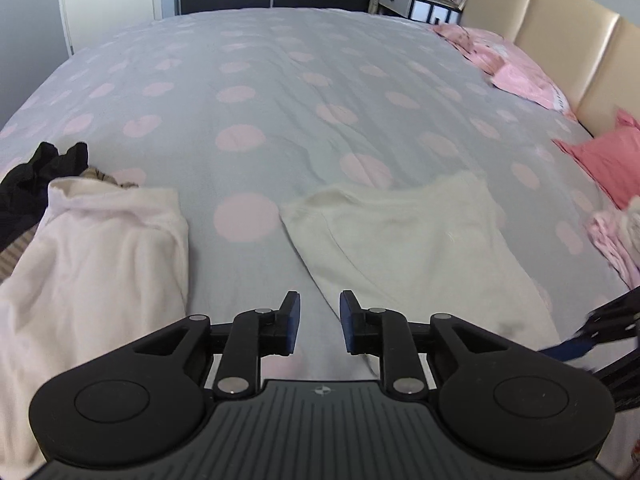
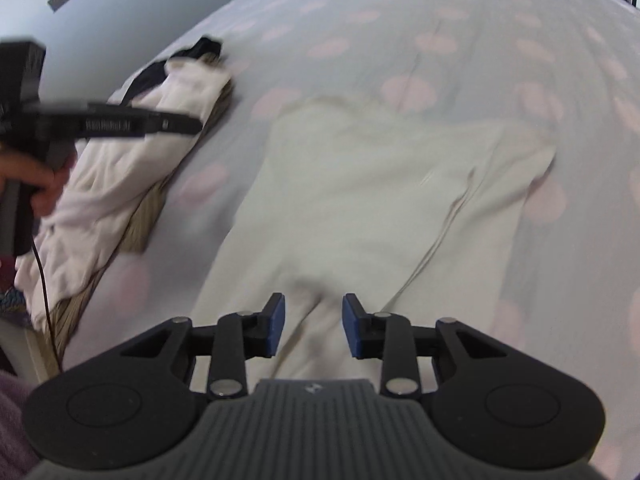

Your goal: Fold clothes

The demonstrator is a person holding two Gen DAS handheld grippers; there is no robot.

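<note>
A cream garment (image 1: pixel 416 248) lies spread flat on the spotted bed cover (image 1: pixel 280 92); the right wrist view shows it (image 2: pixel 360 192) from above, with a seam running down its right half. My left gripper (image 1: pixel 319 325) hovers over the garment's near left edge, jaws apart, nothing between the blue pads. My right gripper (image 2: pixel 313 326) hangs above the garment's lower part, also open and empty. In the right wrist view the left gripper (image 2: pixel 120 124) appears blurred at the left, held by a hand (image 2: pixel 36 184). The right gripper's blurred tip (image 1: pixel 592 332) shows at the left wrist view's right edge.
A pile of clothes, white on top (image 1: pixel 92 264) over black (image 1: pixel 40 168) and striped pieces, sits at the left. Pink pillows (image 1: pixel 516 72), a coral cushion (image 1: pixel 608 164) and pink folded clothes (image 1: pixel 612 240) line the right side by the beige headboard (image 1: pixel 560 32).
</note>
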